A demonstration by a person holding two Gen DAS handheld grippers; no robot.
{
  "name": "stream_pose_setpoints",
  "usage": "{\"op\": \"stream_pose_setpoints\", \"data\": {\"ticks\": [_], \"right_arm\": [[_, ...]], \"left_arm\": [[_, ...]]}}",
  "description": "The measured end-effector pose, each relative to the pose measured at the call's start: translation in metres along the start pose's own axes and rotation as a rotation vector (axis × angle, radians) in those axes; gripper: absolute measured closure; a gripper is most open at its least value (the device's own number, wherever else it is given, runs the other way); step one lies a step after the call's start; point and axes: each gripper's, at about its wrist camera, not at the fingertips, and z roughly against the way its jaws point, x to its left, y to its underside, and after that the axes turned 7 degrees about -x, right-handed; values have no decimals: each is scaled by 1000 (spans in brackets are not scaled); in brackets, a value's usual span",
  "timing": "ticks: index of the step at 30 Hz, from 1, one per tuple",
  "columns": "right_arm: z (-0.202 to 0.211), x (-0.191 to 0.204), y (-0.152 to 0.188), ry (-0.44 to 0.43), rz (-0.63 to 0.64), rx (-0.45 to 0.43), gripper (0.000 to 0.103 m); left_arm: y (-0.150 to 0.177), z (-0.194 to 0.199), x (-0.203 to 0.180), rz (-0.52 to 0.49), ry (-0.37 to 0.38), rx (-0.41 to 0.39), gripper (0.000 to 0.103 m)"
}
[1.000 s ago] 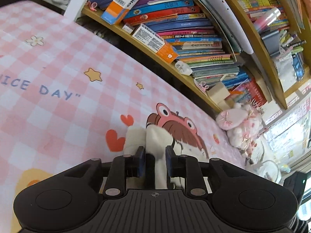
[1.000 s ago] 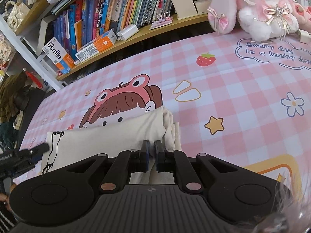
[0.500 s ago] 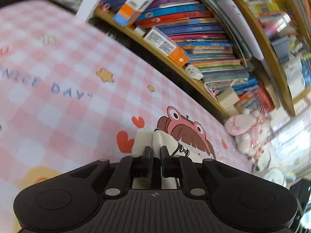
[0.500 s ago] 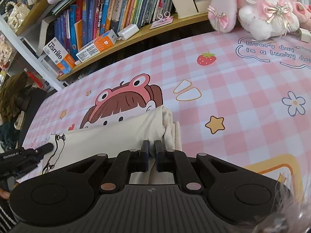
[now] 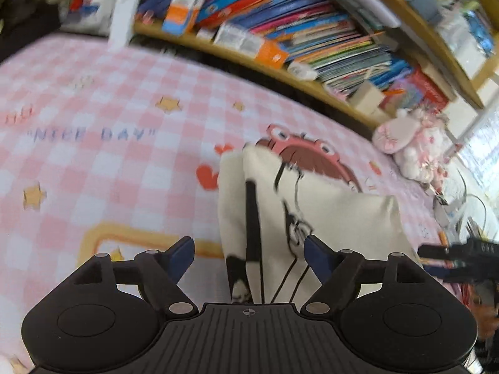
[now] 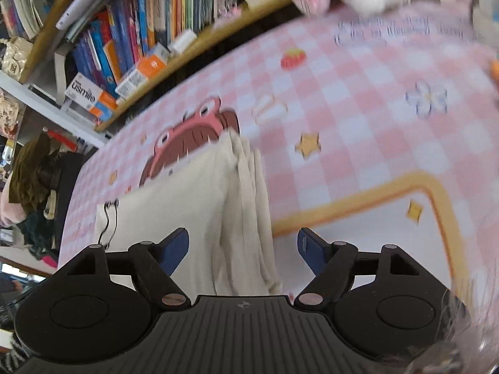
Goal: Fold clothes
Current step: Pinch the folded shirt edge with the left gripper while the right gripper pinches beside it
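Cream folded garment with black line print (image 5: 327, 218) lies on pink checked worktop cloth (image 5: 109, 162), long axis spanning both hands. Left gripper (image 5: 249, 249) at printed end, right gripper (image 6: 243, 246) at layered end; both jaws opening, cloth between, pads clear.

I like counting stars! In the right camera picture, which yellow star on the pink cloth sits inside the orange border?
The small diamond-shaped star lies inside the orange border. The bigger five-pointed star sits outside it, on pink checks.

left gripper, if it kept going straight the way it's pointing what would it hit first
Most likely the folded cream garment, which lies directly between and ahead of the left gripper as its jaws are opening, pads clear of the cloth. Beyond it is the pink checked cloth. Depth is hard to judge in this blurred view.
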Motion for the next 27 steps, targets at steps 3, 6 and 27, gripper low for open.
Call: {"op": "stream_pose_setpoints", "data": {"ticks": [3, 6, 27], "right_arm": [[-5, -2, 5, 2, -17, 33, 28], [-10, -2, 5, -16, -24, 34, 34], [0, 19, 18, -14, 149, -19, 68]], "left_arm": [[5, -9, 8, 109, 15, 30, 28], [3, -14, 13, 176, 31, 29, 45], [6, -8, 3, 162, 63, -14, 75]]}}
